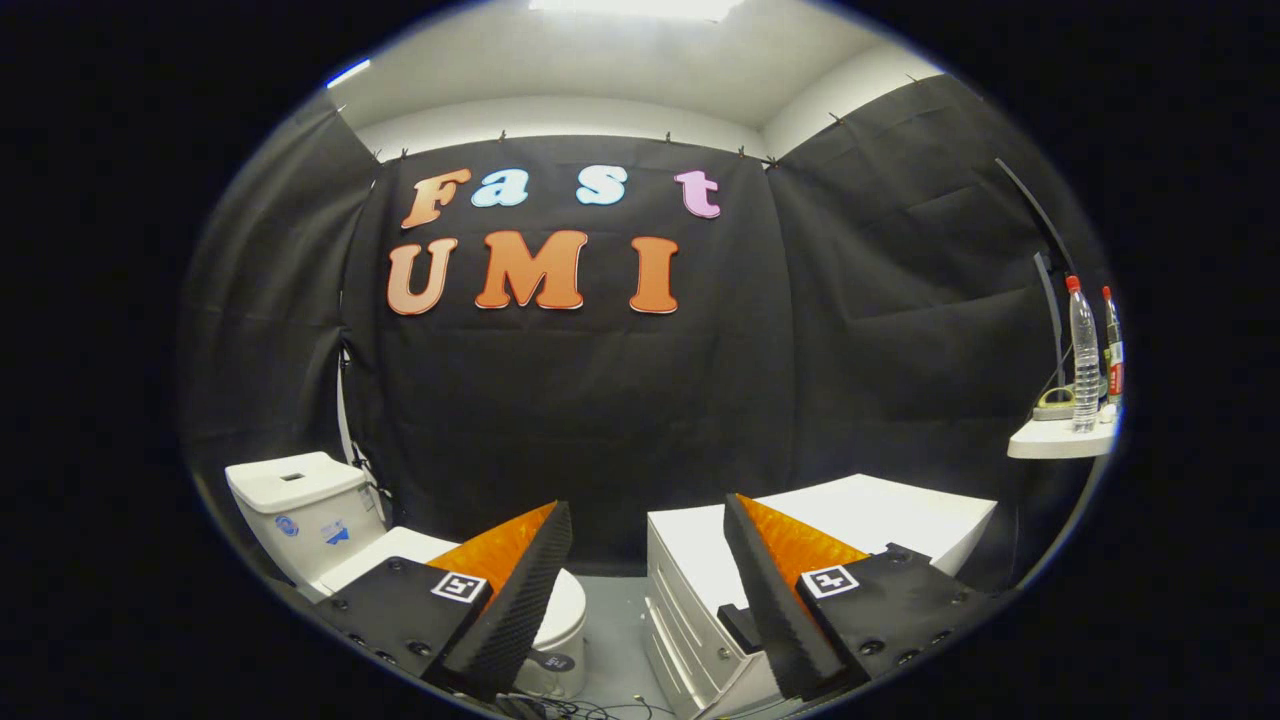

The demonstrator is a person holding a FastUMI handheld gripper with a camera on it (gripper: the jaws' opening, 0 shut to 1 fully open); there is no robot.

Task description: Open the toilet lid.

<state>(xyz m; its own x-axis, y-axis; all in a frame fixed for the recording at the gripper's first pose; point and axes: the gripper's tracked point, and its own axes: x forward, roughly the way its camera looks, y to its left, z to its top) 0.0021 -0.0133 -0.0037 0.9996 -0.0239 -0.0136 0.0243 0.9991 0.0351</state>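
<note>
The gripper [648,590] was held up in the air with its two fingers [520,600] spread wide apart, and nothing sat between them or touched them. Each finger rose from a flat mounting block (each block carried a small square marker on its upper face) and tapered to a narrow tip, the ribbed inner pads facing one another across the gap. The two tips reached about the same height, so the gripper sat level and pointed straight ahead.

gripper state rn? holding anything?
Gripper: open, jaws spread wide, nothing between them. Toilet lid is closed, down beyond the left jaw, untouched.
</note>
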